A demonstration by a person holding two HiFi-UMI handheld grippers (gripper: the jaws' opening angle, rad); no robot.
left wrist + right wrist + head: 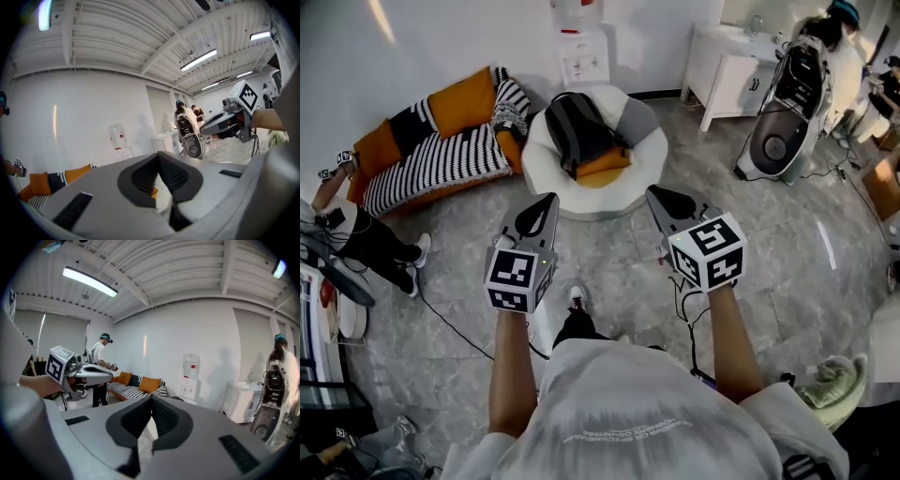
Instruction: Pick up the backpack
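Note:
A dark grey backpack (577, 129) lies on a round white beanbag chair (649, 157), partly on an orange cushion (602, 171). In the head view my left gripper (548, 200) is held out in front of the chair's near left rim, above the floor. My right gripper (655, 193) is held level with it at the near right rim. Both are apart from the backpack. In each gripper view the jaws meet with nothing between them: left gripper (158, 157), right gripper (151, 400). The jaws hide most of the chair there.
A striped sofa (441, 150) with orange cushions stands at the left wall, a water dispenser (581, 52) behind the chair. A white cabinet (727, 70) and a wheeled machine (783, 122) are at the right. A person (370, 239) stands at the left; a cable (455, 328) crosses the floor.

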